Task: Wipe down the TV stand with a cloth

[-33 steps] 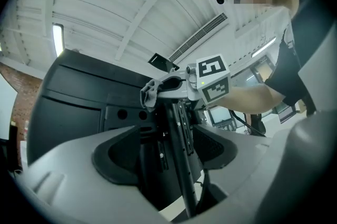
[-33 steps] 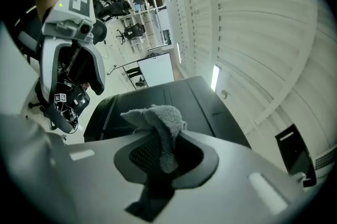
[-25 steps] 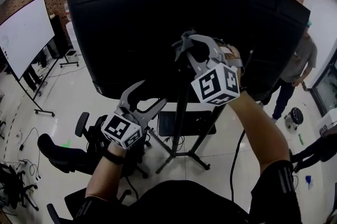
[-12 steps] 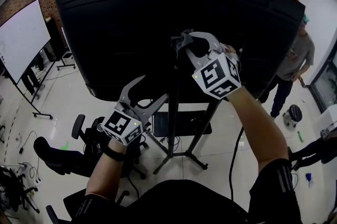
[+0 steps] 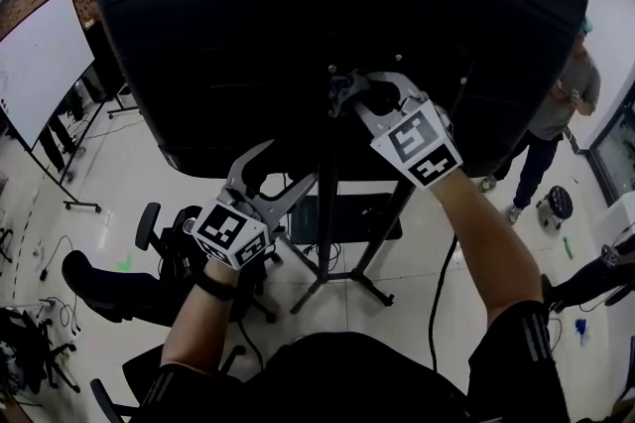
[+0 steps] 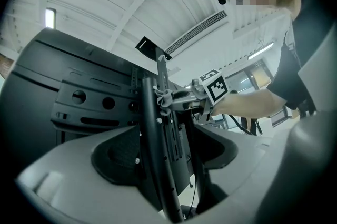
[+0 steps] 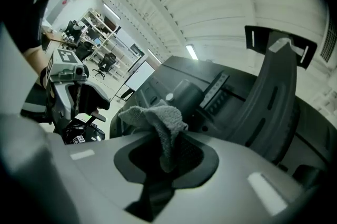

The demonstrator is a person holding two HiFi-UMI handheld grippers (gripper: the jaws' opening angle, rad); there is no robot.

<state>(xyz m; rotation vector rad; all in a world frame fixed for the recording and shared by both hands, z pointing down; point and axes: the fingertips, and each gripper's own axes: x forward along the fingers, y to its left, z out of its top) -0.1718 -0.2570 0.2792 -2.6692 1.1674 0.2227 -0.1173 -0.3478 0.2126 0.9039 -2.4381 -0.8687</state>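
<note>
The left tool (image 6: 168, 157) stands with its jaws wide apart. They straddle the black metal upright post (image 6: 150, 128) of the TV stand, and no clamping is evident. To the right and higher on the same post, the right tool (image 7: 166, 162) is closed on a small grey terry cloth (image 7: 158, 119). The cloth lies against the post behind the large black screen (image 5: 228, 24).

Risk: only a fold is pinched, so drag along the post can pull the cloth free. Hard side pressure may rock the stand.
</note>
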